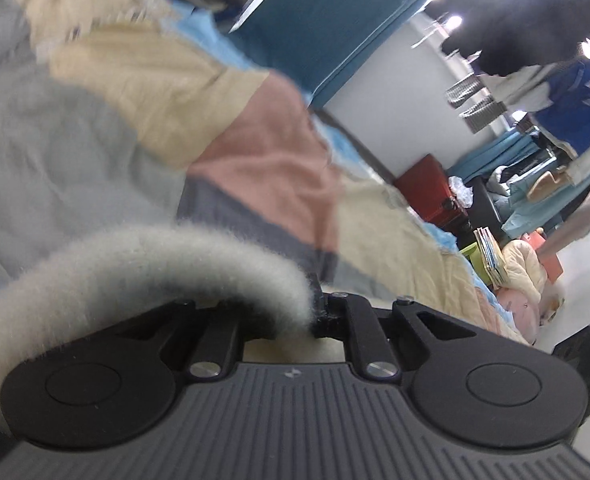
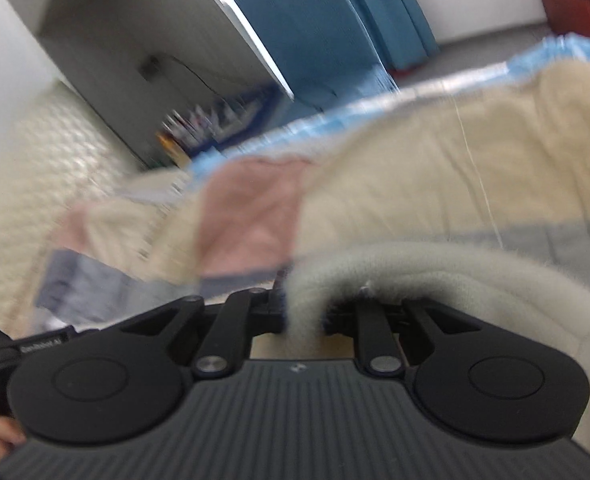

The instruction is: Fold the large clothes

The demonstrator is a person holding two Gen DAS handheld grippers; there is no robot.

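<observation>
Left tongs (image 1: 315,316) and right tongs (image 2: 305,316) each clamped on fuzzy hem of colour-block garment (image 1: 255,152), draped over bed. Best lowered evenly, hem taut, corners aligned.

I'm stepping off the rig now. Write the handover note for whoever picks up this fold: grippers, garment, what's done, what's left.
Left gripper: shut on the fuzzy cream edge of the garment.
Right gripper: shut on the same kind of fuzzy cream edge.
Garment: large colour-block fleece in cream, pink and grey, spread ahead of both grippers over a light blue cover.
Done: both grips taken.
Left: lay the held edge over, smooth, finish the fold. Views are blurred, so the fold's progress is unclear.
</observation>
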